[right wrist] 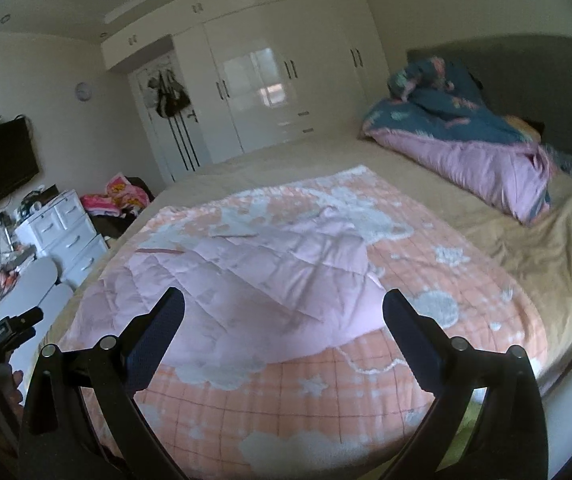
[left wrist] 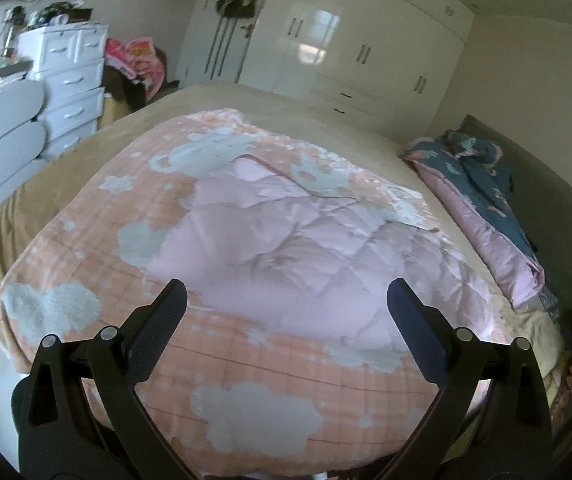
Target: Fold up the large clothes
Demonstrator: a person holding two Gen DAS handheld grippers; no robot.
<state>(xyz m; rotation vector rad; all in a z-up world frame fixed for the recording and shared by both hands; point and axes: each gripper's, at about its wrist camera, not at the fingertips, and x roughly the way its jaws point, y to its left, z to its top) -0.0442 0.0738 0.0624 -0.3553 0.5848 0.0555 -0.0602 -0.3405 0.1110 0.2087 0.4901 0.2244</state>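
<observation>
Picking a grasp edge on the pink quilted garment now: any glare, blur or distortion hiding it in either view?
Left wrist view: strong fisheye bulge, the pink quilted garment slightly soft and washed out. Right wrist view: its edges show sharper; window glare sits only on the glossy white wardrobe doors.

no legible text, no labels, no brands, no numbers anywhere

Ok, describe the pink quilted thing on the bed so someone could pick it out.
On the beige bed lies a peach blanket with white clouds. The pale pink quilted piece lies crumpled on its middle, plain and glossy, unlike the navy-and-pink duvet heaped near the headboard.
</observation>
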